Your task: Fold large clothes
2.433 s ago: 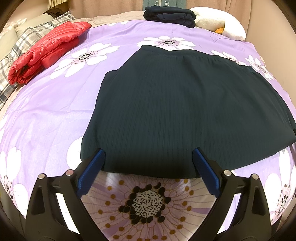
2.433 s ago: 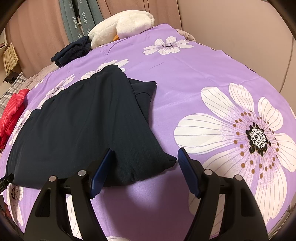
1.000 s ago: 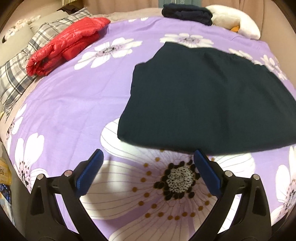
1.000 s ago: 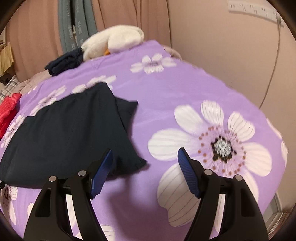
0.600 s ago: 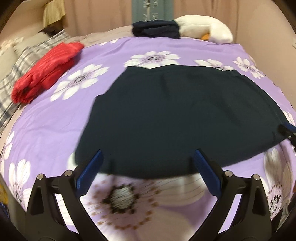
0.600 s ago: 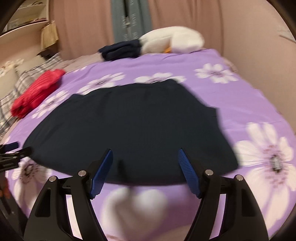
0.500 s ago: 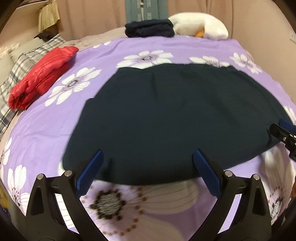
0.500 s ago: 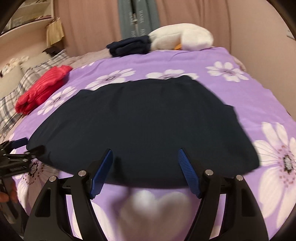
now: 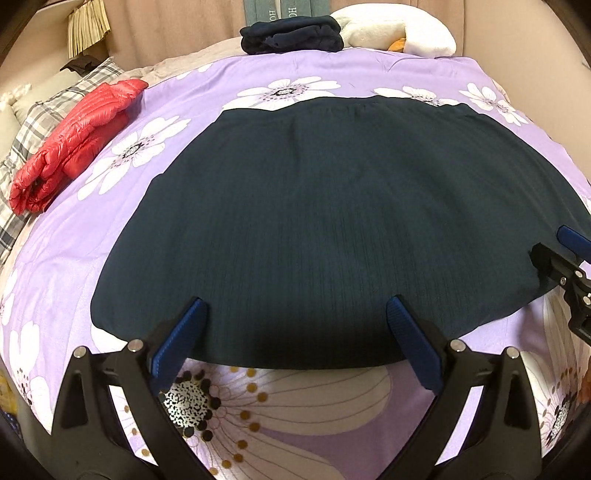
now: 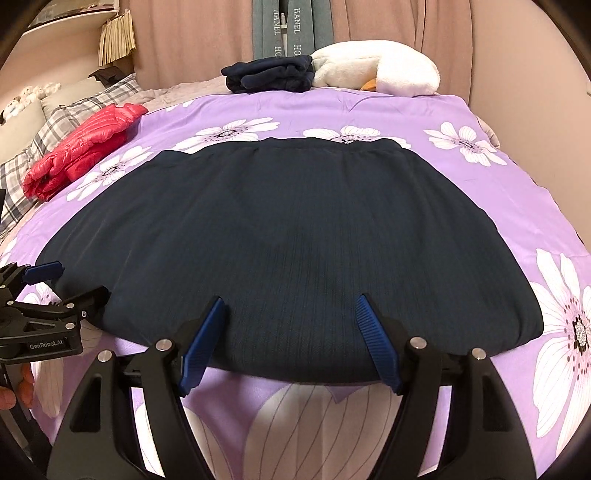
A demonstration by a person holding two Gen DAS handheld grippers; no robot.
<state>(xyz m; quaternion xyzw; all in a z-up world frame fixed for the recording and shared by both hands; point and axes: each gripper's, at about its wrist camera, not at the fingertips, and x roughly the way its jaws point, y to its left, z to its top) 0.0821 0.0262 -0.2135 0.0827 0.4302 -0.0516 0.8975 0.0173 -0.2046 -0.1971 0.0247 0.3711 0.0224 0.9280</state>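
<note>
A large dark navy ribbed garment [image 9: 332, 221] lies flat on the purple flowered bedspread [image 9: 74, 258], its wide hem nearest me; it also shows in the right wrist view [image 10: 295, 240]. My left gripper [image 9: 295, 343] is open, its blue pads just over the near hem, left of the middle. My right gripper [image 10: 290, 332] is open over the near hem further right. Each gripper shows in the other's view: the right gripper at the right edge [image 9: 565, 258], the left gripper at the left edge [image 10: 55, 295]. Neither holds cloth.
A folded red puffer jacket [image 9: 70, 144] lies at the left by plaid pillows [image 10: 55, 122]. A folded dark garment [image 9: 291, 33] and a white plush toy [image 10: 373, 68] sit at the far edge before curtains. A wall stands to the right.
Both grippers swung in from the garment's side corners to face its near hem square on, then moved closer to it. Both stayed open.
</note>
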